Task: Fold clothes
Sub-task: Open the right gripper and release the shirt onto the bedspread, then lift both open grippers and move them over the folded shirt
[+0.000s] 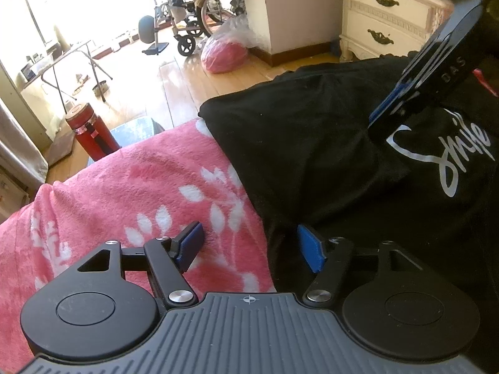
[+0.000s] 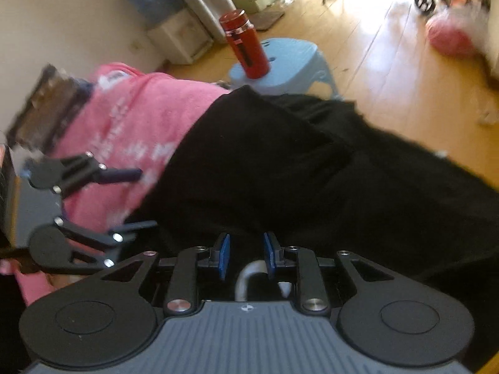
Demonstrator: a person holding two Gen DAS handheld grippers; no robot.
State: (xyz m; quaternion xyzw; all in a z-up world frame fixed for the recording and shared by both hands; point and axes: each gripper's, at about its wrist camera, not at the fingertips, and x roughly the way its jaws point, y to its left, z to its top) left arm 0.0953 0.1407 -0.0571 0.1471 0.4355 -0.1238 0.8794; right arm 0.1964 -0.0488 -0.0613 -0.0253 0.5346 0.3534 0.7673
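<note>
While the black garment point(image 1: 327, 162) lies spread over the pink flowered blanket point(image 1: 124, 193), its white script print point(image 1: 449, 152) faces up on the side nearest my right gripper point(image 2: 246, 257). My left gripper point(image 1: 249, 246) sits low at the garment's edge with its jaws spread wide: one blue pad point(image 1: 190, 243) is over the blanket, the other over the black cloth, and neither pinches anything. My right gripper hangs over the printed part with its jaws parted only a little; the cloth shows dark below the gap, and I cannot tell whether the pads touch it, as that view is blurred. Beyond the blanket's far edge, a red flask point(image 2: 246, 46) stands upright on a light blue stool point(image 2: 287, 62) on the wooden floor point(image 1: 149, 84). Farther off are a wheelchair point(image 1: 199, 9), a clear bag with something pink inside point(image 1: 224, 53) and a white dresser point(image 1: 383, 18).
</note>
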